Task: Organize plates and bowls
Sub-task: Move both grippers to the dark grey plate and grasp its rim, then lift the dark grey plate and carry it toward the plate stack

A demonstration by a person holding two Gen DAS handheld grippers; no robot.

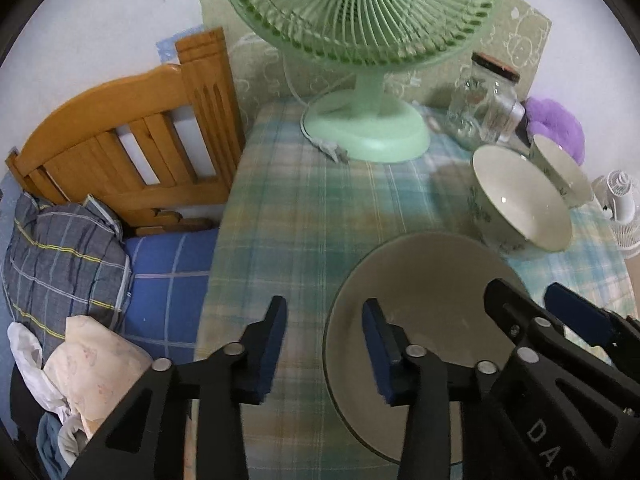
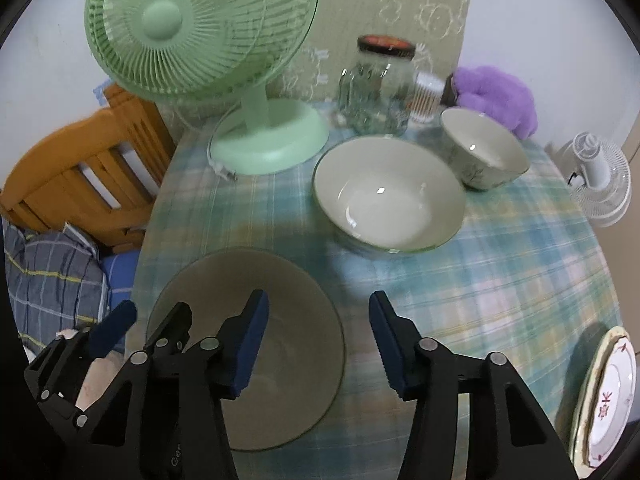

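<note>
Both claws hang over the grey plate (image 2: 248, 344) lying flat at the bench's (image 2: 480, 280) near edge. Left claw (image 1: 325, 344) and right claw (image 2: 318, 344) are both released, each straddling an opposite rim, probably to lift it level. Big bowl (image 2: 390, 196) and small bowl (image 2: 484, 156) sit further back, patterned plate (image 2: 608, 396) off right.

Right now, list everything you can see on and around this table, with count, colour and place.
Plain plate: one, greyish, near table edge under both grippers.
Patterned plate: one, white with red marks, far right edge.
Wide bowl: one, cream, mid-table.
Small bowl: one, cream, behind the wide bowl.
Desk fan: one, green, back left.
Glass jar: one, clear, dark lid, back.
Tablecloth: plaid, blue-green.
Headboard: wooden, left.
Left gripper: black, blue pads, astride the plain plate's rim.
Right gripper: same, likewise.
</note>
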